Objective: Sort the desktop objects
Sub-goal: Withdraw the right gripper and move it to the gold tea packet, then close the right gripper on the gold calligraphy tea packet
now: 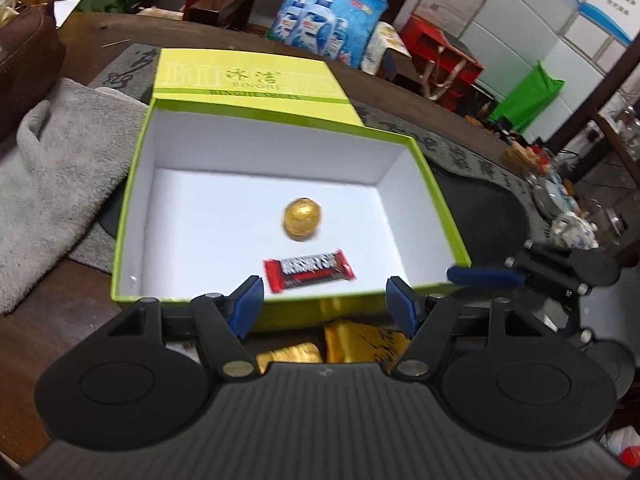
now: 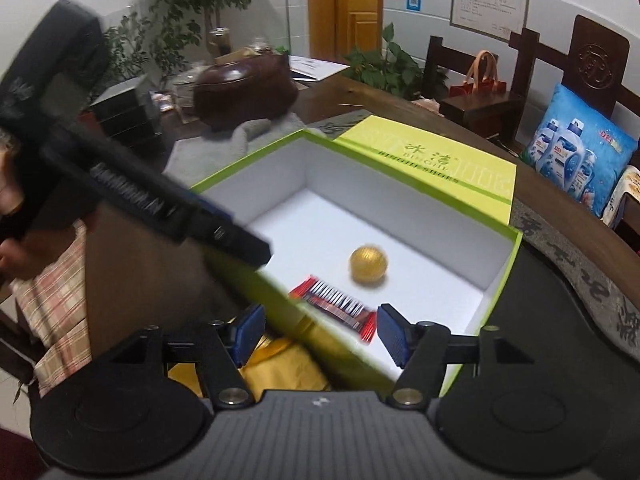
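Note:
An open green box with a white inside holds a gold foil ball and a red Hershey's bar. The ball and bar also show in the right wrist view, in the box. My left gripper is open and empty over the box's near wall. My right gripper is open and empty over the box's near corner. Gold packets lie on the table below the near wall. The left gripper crosses the right wrist view; the right gripper shows at the box's right.
The box lid lies behind the box. A grey towel lies left of it, with a brown bag beyond. A dark stone tea tray and tea ware sit to the right. Chairs and a blue cushion stand behind the table.

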### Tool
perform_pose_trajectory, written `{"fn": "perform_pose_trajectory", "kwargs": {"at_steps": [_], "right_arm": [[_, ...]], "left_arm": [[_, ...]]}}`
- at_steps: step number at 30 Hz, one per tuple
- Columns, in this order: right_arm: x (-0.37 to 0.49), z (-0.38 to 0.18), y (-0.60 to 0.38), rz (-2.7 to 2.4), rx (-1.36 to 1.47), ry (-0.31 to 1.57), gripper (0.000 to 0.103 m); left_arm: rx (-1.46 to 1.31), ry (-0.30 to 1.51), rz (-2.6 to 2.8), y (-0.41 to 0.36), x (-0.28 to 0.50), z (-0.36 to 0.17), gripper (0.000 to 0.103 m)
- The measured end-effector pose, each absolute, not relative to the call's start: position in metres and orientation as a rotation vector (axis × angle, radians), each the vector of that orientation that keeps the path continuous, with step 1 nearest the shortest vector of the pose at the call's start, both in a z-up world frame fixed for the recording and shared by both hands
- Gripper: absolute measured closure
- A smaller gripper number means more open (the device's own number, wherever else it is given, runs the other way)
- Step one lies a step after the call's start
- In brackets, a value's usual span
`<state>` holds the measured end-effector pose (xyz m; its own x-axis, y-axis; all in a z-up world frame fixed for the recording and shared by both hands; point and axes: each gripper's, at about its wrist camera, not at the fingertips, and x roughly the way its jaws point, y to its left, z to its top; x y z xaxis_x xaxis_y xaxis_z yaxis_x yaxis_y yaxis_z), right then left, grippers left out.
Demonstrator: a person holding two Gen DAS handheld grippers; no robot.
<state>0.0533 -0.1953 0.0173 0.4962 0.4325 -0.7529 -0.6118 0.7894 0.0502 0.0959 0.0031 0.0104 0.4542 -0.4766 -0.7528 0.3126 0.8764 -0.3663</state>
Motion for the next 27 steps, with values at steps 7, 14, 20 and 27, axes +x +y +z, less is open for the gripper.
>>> {"fn": "perform_pose_trajectory", "kwargs": {"at_steps": [7, 14, 20, 27], "right_arm": [[0.025, -0.006, -0.201, 0.658, -0.260, 0.909, 0.040], [0.040, -0.042, -0.208, 0.635, -0.249, 0.987, 0.035], [0.053, -0.060, -0.208, 0.657, -0.268, 1.016, 0.032], [0.062, -0.070, -0.207, 0.707, -0.266, 1.026, 0.031]], "left_arm": [[-0.108, 0.996, -0.541, -0.013, 0.073, 0.005, 0.031], [-0.057, 1.090, -0.514, -0.028, 0.073, -0.029, 0.031], [-0.059, 1.135, -0.512, -0.033, 0.080, -0.044, 0.030], [-0.070, 1.177, -0.519, -0.045, 0.089, -0.055, 0.029]]}}
